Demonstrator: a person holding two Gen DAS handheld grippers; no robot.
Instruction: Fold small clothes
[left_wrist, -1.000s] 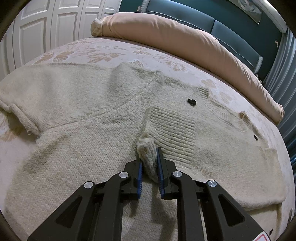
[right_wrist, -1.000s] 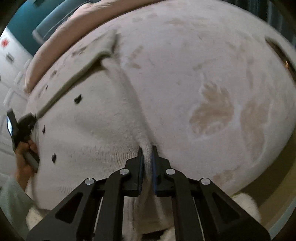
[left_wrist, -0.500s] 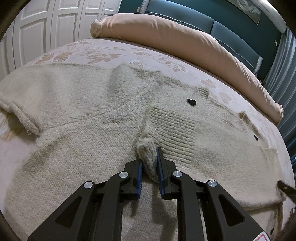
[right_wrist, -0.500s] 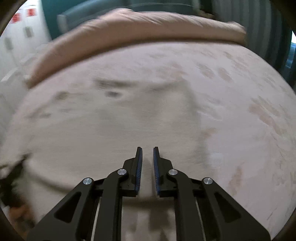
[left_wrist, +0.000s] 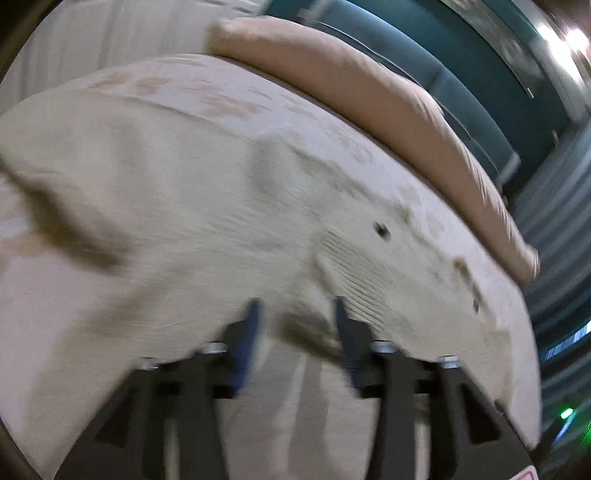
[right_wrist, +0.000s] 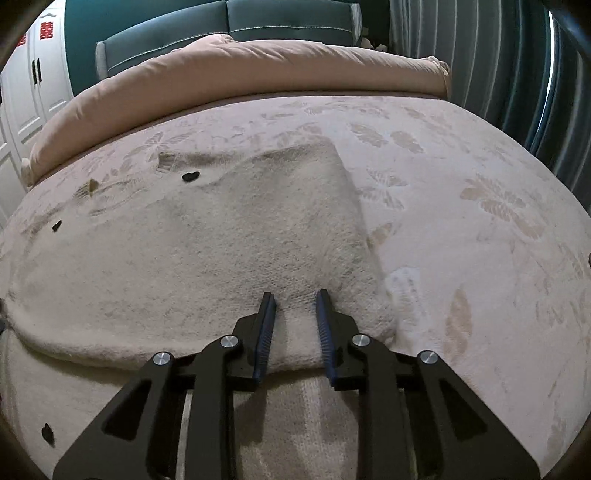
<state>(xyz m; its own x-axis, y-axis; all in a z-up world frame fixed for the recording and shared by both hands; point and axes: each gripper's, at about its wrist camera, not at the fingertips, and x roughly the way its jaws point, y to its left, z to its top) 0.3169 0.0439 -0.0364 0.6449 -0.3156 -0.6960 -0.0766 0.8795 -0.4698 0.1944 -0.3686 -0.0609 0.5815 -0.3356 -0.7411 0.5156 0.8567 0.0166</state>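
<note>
Cream knit: fuzzy cardigan (right_wrist: 192, 251) lying flat on the bed (right_wrist: 480, 229), sides folded in over the body, dark buttons (right_wrist: 190, 176) showing along the far part.
Left gripper (left_wrist: 295, 314): view's pretty smeared, but the fingers are spread wide with nothing between them, hovering over the cardigan (left_wrist: 184, 229) near a ribbed cuff (left_wrist: 354, 266).
Right gripper (right_wrist: 294, 301): fingers apart too, not pinching anything, parked at the near edge of the folded-over panel.
Bedspread: pale pink with a tan leaf pattern, cardigan sits left of centre from the right wrist view.
Pillow roll (right_wrist: 258, 70): long peach bolster across the far end, teal padded headboard (right_wrist: 229, 22) behind it.
Writing: red characters (right_wrist: 47, 30) on the white wardrobe doors (right_wrist: 33, 92), too small to read properly.
Containers: none visible in either view.
</note>
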